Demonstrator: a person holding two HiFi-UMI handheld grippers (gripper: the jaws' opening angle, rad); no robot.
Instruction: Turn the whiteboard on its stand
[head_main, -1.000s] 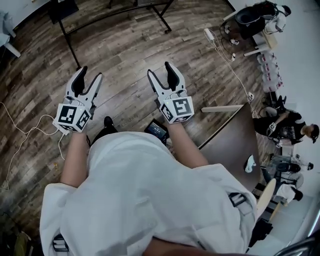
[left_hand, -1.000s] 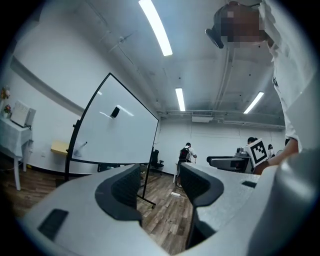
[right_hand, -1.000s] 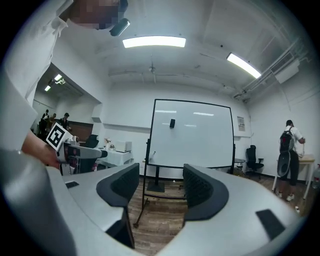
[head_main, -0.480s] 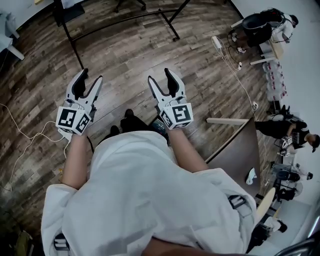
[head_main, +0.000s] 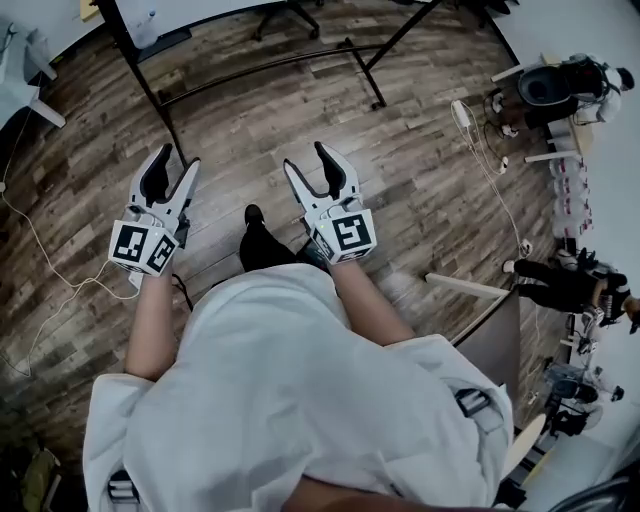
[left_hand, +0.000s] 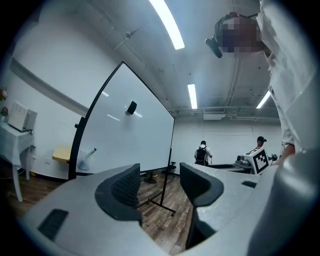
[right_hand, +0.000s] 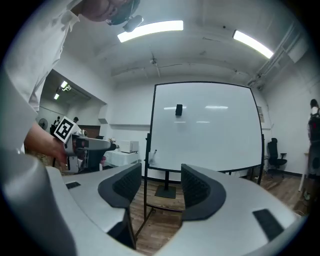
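Observation:
The whiteboard (right_hand: 205, 125) stands upright on a black wheeled stand (head_main: 270, 65) some way ahead of me; from the left gripper view I see the whiteboard (left_hand: 125, 135) at a slant. Both grippers are held level in front of the person's body, apart from the board. My left gripper (head_main: 175, 170) is open and empty, its pads framing bare floor (left_hand: 159, 182). My right gripper (head_main: 312, 165) is open too; its jaws have just been closing a little with nothing between them (right_hand: 157, 185).
A small black block (right_hand: 178, 110) sticks to the board face. A brown table (head_main: 495, 345) stands at the right, with cables (head_main: 480, 150) and people (head_main: 560, 285) beyond it. A white side table (left_hand: 15, 145) stands left of the board. An office chair (right_hand: 274, 150) is at the right.
The person has walked forward across the wood floor, so the stand's base bars lie nearer. Both grippers travelled along, still level and side by side.

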